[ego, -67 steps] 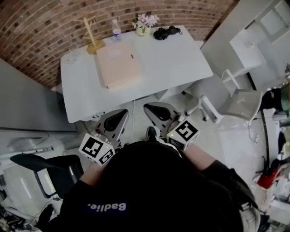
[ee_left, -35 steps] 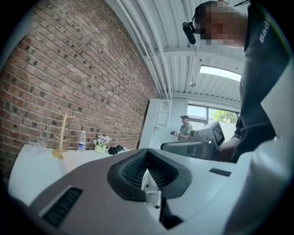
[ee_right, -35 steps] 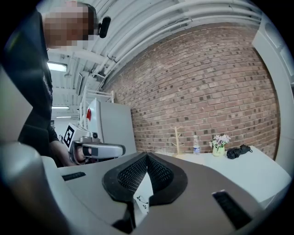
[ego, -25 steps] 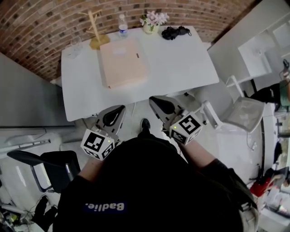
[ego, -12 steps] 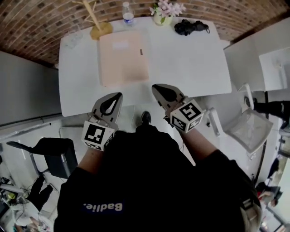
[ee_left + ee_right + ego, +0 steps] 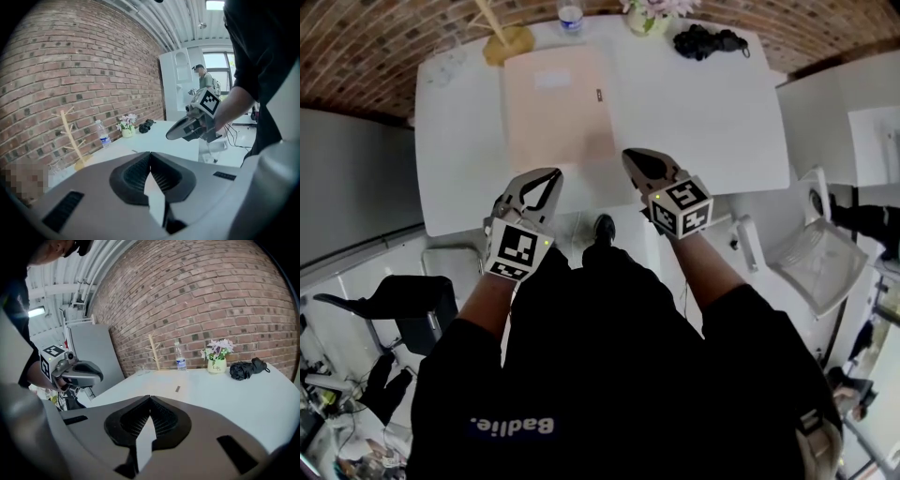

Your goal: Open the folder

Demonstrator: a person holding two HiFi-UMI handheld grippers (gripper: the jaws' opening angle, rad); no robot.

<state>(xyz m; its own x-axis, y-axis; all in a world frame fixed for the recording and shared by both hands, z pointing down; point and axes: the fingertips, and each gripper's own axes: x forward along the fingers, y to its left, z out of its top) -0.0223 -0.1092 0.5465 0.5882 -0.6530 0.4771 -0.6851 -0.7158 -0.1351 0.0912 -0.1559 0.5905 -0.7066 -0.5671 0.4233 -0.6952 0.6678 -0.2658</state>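
Folder (image 6: 555, 103) on worktop (image 6: 694, 122), left of ctr. Behind it, L to R: stand (image 6: 506, 37), bottle (image 6: 570, 14), flowers (image 6: 649, 17), black bundle (image 6: 708, 42). Left gripper (image 6: 555, 172) & right gripper (image 6: 628, 153) at worktop's near edge.

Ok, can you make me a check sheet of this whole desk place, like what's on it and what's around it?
Surface: white table, flat.
Job's things: pink folder, closed, lying flat on the table.
Clutter: wooden stand, water bottle, flower pot and black bundle, all along the far edge.
Grippers: left gripper and right gripper, fingers together, nothing held, at the table's near edge.
Cables: thin wires on the floor.
Surroundings: brick wall, white chair, black chair.
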